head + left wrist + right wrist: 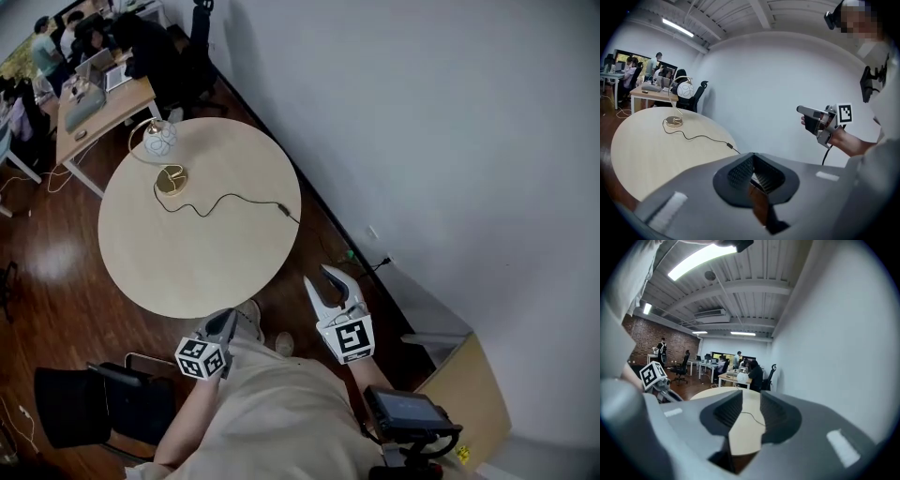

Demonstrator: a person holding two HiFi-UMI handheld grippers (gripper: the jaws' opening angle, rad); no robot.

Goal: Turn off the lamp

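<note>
We are holding two grippers, one in each hand, both short of the table's near edge. The left gripper (223,324) is showing its jaws drawn together at the tips, with nothing between them. The right gripper (317,277) is carrying its jaws partly apart, a moderate gap, and only the tabletop is showing through it.

We are looking at one lamp (160,140). It has one white globe shade, one thin gold hoop stem and one round gold base. It is standing at the far edge of the round table (216,272), well apart from both grippers. One black cord (225,199) is snaking from the base across the top toward the wall side, with one small dark block (281,208) on it near the edge. We cannot tell whether the globe is lit.

The tabletop is pale wood, and the lamp and cord are the only things lying on it. One black chair (103,403) is standing by our left side, and one pale wooden cabinet (469,394) is sitting against the wall at our right. The floor (56,262) is dark glossy wood, and a plain white wall (450,141) is running along the right. Beyond the table one wooden desk (112,103) is standing with several people (56,42) sitting around it, too crowded to count. A brick wall (670,345) is closing the far end, under a white beamed ceiling (740,287) with several strip lights (701,256).
</note>
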